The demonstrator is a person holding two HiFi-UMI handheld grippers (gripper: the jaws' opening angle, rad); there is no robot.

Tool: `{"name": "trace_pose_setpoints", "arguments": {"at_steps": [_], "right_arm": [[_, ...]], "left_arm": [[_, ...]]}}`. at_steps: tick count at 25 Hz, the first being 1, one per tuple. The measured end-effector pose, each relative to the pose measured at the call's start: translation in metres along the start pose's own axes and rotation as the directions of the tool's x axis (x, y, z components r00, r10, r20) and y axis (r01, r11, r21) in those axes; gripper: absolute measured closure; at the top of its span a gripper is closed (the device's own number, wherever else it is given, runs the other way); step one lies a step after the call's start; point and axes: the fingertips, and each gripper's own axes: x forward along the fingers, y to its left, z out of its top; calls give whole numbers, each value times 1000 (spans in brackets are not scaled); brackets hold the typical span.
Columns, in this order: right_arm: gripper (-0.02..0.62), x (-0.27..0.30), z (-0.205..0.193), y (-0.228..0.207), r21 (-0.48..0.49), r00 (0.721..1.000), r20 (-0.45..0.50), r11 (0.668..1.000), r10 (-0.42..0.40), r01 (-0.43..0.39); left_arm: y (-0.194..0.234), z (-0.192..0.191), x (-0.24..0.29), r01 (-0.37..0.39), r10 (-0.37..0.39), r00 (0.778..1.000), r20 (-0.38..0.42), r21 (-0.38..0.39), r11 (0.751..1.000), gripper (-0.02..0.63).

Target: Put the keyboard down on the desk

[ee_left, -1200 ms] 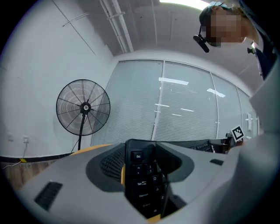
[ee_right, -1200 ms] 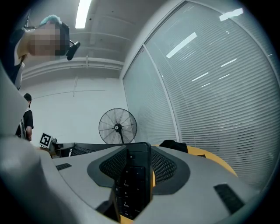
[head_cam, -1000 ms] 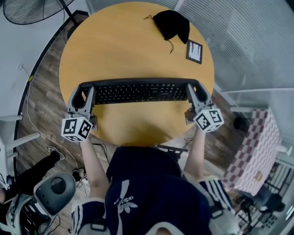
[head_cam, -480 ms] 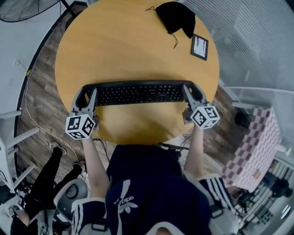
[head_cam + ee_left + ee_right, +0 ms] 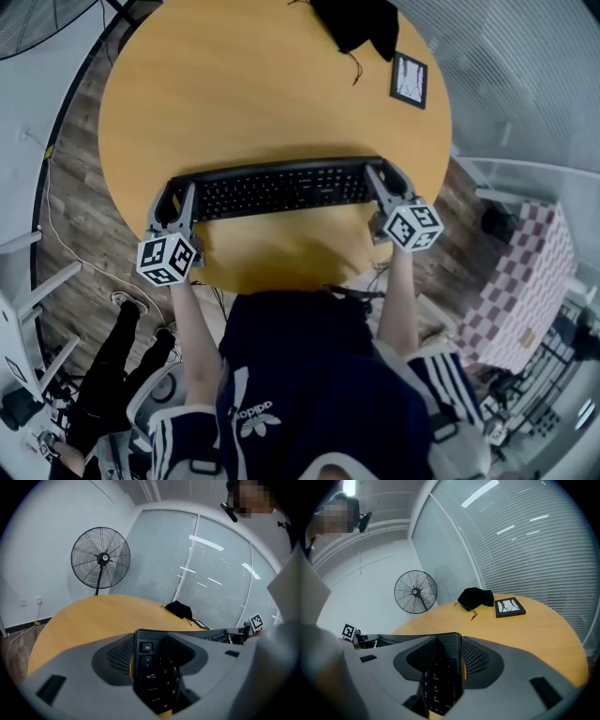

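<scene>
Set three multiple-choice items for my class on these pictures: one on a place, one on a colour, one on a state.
1. Where does the framed picture lie? A on the floor; B on the round table, near the black pouch; C on a chair.
2. What colour is the keyboard? A white; B black; C silver.
3. How are the left hand-held gripper and right hand-held gripper? A both shut on the keyboard's ends; B both open; C one open.
B: it rests on the wood. B: its keys and casing are black. A: jaws clamp each end.
</scene>
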Motion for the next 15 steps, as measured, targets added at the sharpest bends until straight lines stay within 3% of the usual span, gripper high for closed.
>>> {"name": "trace_pose_setpoints", "arguments": {"at_steps": [15], "right_arm": [[439, 24, -26, -23, 80, 996, -80, 996, -26, 32]], "left_arm": [[9, -12, 30, -19, 20, 999, -48, 24, 1000, 399]]}}
